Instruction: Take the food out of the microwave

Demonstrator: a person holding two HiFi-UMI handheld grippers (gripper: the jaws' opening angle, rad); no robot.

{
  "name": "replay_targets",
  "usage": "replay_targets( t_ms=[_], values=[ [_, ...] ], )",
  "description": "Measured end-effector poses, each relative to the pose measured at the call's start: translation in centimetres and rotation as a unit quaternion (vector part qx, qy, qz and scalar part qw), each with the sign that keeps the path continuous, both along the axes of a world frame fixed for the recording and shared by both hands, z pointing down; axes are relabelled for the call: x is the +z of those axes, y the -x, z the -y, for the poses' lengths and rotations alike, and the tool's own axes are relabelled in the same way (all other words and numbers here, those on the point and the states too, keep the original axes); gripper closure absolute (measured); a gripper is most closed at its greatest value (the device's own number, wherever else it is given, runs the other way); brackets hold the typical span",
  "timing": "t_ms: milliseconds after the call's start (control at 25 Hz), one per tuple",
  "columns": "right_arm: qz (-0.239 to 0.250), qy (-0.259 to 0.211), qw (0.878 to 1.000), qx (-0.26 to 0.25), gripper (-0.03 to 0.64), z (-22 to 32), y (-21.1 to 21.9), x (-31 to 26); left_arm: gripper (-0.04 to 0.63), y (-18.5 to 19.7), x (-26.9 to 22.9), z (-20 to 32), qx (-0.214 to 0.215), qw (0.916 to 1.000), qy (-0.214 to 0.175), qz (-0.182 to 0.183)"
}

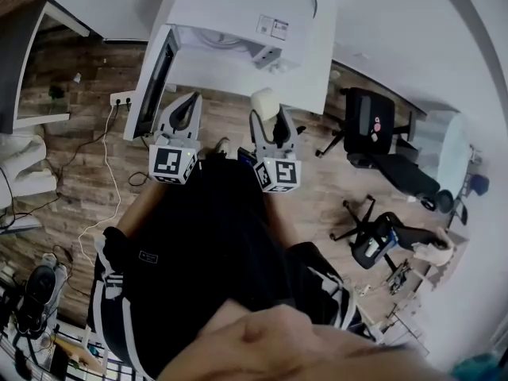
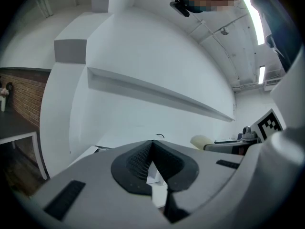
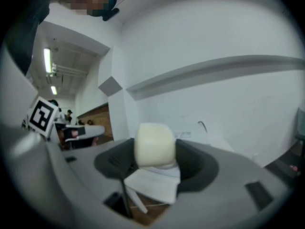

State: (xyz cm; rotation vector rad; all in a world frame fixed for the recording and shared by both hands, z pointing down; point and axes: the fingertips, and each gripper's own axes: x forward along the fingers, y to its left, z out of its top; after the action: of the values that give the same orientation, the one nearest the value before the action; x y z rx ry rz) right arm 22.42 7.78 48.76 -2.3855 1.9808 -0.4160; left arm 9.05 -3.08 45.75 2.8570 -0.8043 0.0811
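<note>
Right gripper fingers, closest to the lens, are squeezing the food, a pale cream rounded lump. It is sitting squarely between the pads and poking up past their tips, showing no clear long axis. Beyond the fingertips the white microwave is standing with its door hanging open just left of the left gripper's tips, and the food appears to be already outside the opening. Left gripper fingers are pressing together on nothing, idling beside the right pair. The right hand looks to be carrying the load alone, so the coming move is probably leading back from the opening.
</note>
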Motion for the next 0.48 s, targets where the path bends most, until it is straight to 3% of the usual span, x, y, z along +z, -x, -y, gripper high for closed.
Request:
replay_targets(
  t_ms=[480],
  values=[
    [-0.008, -0.004, 1.0, -0.009, 0.328, 0.0, 1.2, -0.4, 0.565, -0.4, 0.2, 0.1, 0.01, 0.9999, -0.004, 0.004]
  ],
)
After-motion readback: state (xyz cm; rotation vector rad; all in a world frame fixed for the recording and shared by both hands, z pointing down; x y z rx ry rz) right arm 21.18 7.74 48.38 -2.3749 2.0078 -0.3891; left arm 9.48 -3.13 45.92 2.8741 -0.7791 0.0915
